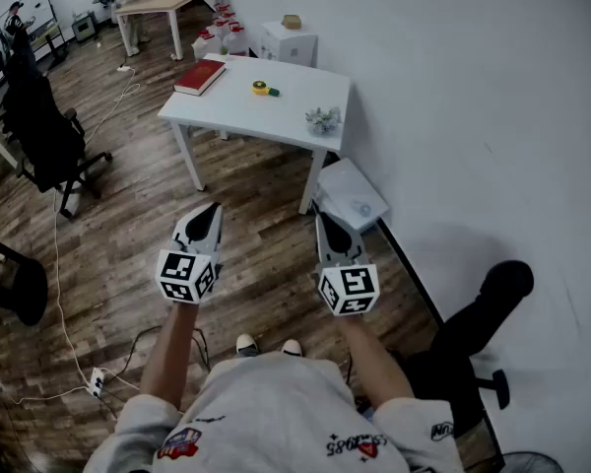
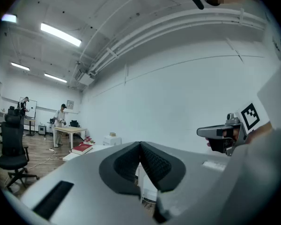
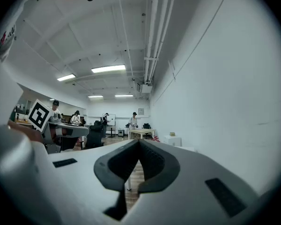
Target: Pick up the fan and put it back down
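Note:
I cannot pick out a fan with certainty; a round grey rim (image 1: pixel 532 461) shows at the bottom right corner of the head view. My left gripper (image 1: pixel 212 210) and right gripper (image 1: pixel 325 217) are held level side by side above the wooden floor, short of the white table (image 1: pixel 238 116). In the left gripper view the left gripper (image 2: pixel 140 144) has its pads meeting at the tip with nothing between them. The right gripper (image 3: pixel 139 141) is likewise shut and empty in its own view. Each gripper appears in the other's view: the right gripper (image 2: pixel 220 134) and the left gripper (image 3: pixel 61 131).
On the table lie a red book (image 1: pixel 199 76), a yellow tape measure (image 1: pixel 263 89) and a small plant (image 1: pixel 323 119). A white box (image 1: pixel 353 195) sits on the floor by the table leg and wall. Black office chairs (image 1: pixel 44 131) (image 1: pixel 478 323) stand left and right. A cable (image 1: pixel 64 294) runs across the floor.

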A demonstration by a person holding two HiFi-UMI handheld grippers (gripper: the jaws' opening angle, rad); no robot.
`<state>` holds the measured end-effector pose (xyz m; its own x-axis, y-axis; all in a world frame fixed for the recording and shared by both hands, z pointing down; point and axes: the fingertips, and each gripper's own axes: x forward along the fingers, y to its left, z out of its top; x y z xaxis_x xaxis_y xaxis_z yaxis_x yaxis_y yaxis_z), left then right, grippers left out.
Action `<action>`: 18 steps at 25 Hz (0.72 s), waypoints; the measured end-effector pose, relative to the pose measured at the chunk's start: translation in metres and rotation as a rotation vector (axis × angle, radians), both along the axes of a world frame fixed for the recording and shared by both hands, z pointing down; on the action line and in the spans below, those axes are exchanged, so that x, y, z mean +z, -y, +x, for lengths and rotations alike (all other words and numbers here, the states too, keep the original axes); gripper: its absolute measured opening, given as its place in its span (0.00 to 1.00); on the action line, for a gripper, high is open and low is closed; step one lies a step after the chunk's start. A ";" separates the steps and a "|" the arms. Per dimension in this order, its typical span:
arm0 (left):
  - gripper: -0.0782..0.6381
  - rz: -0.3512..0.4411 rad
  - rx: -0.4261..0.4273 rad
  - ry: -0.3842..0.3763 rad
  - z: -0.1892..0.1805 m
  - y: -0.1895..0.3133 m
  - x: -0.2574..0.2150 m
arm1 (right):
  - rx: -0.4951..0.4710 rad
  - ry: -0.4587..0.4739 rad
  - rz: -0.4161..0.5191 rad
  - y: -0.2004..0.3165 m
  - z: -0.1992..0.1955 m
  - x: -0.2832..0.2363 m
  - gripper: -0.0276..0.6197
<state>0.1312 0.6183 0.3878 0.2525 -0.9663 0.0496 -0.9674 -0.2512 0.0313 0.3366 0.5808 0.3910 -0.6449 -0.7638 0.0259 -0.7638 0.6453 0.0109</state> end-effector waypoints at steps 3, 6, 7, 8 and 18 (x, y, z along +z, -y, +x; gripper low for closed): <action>0.11 -0.005 -0.010 -0.005 -0.004 0.006 0.004 | -0.013 0.017 0.004 0.007 -0.002 0.000 0.05; 0.11 -0.016 -0.007 -0.009 -0.006 0.008 0.008 | -0.028 0.034 0.020 0.004 -0.004 -0.004 0.05; 0.11 -0.020 -0.005 -0.011 -0.006 0.008 0.009 | -0.041 0.049 0.017 0.003 -0.005 -0.003 0.05; 0.11 -0.022 -0.003 -0.013 -0.005 0.008 0.011 | -0.055 0.066 0.012 0.001 -0.005 0.000 0.05; 0.11 -0.052 0.005 -0.019 -0.024 0.014 0.023 | -0.025 0.075 0.033 0.010 -0.017 0.002 0.30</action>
